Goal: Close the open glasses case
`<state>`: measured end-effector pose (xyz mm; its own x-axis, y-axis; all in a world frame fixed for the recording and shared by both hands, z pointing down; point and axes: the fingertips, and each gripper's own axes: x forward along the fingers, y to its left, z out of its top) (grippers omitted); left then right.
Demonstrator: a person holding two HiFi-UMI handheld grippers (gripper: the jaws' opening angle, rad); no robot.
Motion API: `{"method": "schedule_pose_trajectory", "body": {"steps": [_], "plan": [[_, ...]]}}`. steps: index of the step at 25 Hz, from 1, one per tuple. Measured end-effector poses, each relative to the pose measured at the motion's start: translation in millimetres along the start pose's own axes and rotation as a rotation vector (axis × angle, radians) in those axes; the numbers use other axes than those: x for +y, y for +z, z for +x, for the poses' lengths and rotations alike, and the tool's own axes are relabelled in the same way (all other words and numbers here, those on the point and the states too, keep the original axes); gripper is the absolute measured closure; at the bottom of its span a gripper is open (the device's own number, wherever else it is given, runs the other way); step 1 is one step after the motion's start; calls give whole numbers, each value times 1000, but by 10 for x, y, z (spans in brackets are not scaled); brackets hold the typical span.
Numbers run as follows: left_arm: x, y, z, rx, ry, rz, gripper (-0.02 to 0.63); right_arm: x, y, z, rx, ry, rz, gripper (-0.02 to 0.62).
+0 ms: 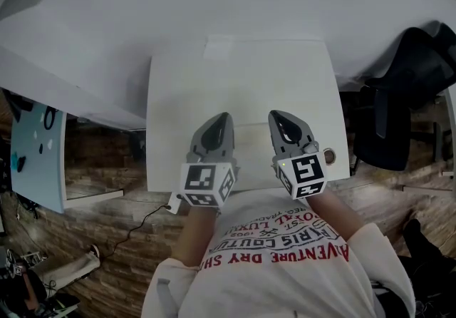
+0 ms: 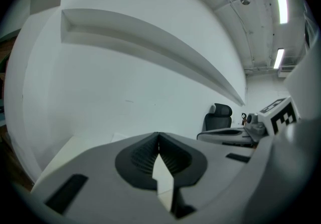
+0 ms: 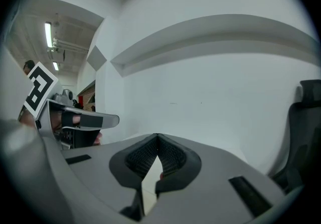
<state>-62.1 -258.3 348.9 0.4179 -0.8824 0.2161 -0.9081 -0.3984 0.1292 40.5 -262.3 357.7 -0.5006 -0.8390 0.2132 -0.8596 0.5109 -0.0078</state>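
At the near edge of the head view, the person's white shirt (image 1: 285, 259) carries red print, seen upside down and partly cut off: "AVENTURE DRY SH" and "RIS COUTU" can be read.

Just beyond, the left gripper (image 1: 219, 124) and right gripper (image 1: 283, 124) sit side by side over the near part of the white table (image 1: 178, 95). A faint pale oblong (image 1: 253, 140) lies on the table between them. Whether it is the glasses case cannot be told, and neither gripper view shows it.

Left gripper view: the jaws meet at their tips, with nothing clamped (image 2: 158, 137). Right gripper view: the jaws likewise meet at the tips and grip nothing (image 3: 158, 138); a small reddish speck low in the gap is too small to identify.

Only the gripper views show the far side: a white wall ledge (image 2: 150, 42), a black office chair (image 2: 219, 115) and ceiling lights (image 2: 281, 4).
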Motion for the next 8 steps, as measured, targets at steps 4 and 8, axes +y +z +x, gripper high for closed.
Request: {"method": "schedule_pose_trajectory", "body": {"steps": [4,8], "plan": [[-9,-1,31,4,4,17,609,-16,-7,13,3,3,0,584],[-30,-8,49,3,4,18,609,-29,-15,17,3,6,-1,584]]}}
